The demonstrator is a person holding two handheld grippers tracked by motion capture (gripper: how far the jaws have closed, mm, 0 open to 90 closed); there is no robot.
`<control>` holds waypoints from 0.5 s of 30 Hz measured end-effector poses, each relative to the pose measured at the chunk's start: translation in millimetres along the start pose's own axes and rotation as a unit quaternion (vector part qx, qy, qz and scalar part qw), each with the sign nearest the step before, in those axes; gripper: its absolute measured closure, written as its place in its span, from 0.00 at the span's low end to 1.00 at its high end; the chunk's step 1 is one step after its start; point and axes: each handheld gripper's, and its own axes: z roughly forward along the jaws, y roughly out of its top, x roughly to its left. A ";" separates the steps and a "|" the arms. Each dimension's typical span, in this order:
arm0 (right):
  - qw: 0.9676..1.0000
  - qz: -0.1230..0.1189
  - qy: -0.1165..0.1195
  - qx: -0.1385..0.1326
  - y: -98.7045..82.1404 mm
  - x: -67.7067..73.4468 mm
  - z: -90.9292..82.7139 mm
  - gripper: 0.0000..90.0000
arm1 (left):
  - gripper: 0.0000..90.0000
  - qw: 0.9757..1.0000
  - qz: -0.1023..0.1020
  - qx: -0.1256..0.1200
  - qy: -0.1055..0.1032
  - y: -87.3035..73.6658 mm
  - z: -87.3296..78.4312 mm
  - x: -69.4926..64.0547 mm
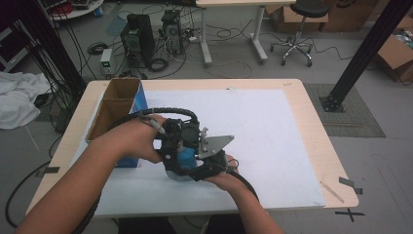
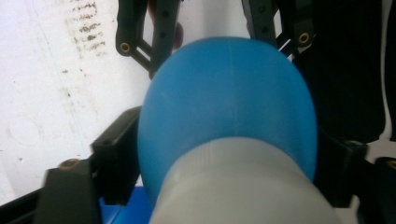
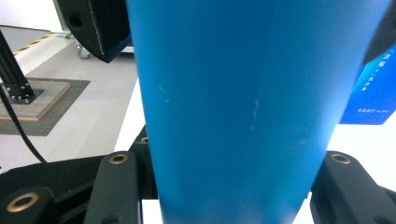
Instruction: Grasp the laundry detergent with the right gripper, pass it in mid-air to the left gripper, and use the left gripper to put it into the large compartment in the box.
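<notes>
Plastic is what this tall blue bottle [image 3: 243, 107] with the ribbed white cap [image 2: 243, 186] seems made of, smooth and a bit shiny, so I think it could slip if I squeeze too softly. It looks light and stiff, not the kind of thing that breaks easily (I cannot see if anything is inside it, so it may be heavier than I guess).

I hold it up just above the white sheet on the desk [image 1: 292, 146], between my two hands. My right tool [image 3: 233, 186] is clamped tight around the straight blue body, one black jaw on each side. That is a good place to hold, because the sides are flat and even there. My left tool [image 2: 224, 154] sits at the top end, where the round blue shoulder meets the cap. Its jaws stand on both sides of the cap and look pressed against it. The ribs on the cap should help the grip, so that is where I would turn it.

Beside my left arm stands an open brown cardboard box [image 1: 114, 109] with a blue side. I can see its two bare cardboard sections, and nothing in them that I can make out.
</notes>
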 end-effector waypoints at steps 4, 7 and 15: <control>1.000 -0.001 -0.001 0.000 0.4 0.0 0.8 0.52 | 0.30 1.000 -0.004 0.000 0.004 -1.1 -0.1 0.2; 1.000 -0.002 -0.001 -0.001 0.5 -0.7 0.4 0.52 | 0.31 1.000 -0.005 0.003 0.005 -2.5 0.2 0.1; 1.000 -0.001 -0.001 -0.002 0.2 -1.1 0.3 0.51 | 0.37 1.000 -0.006 0.006 0.005 -2.7 0.2 0.3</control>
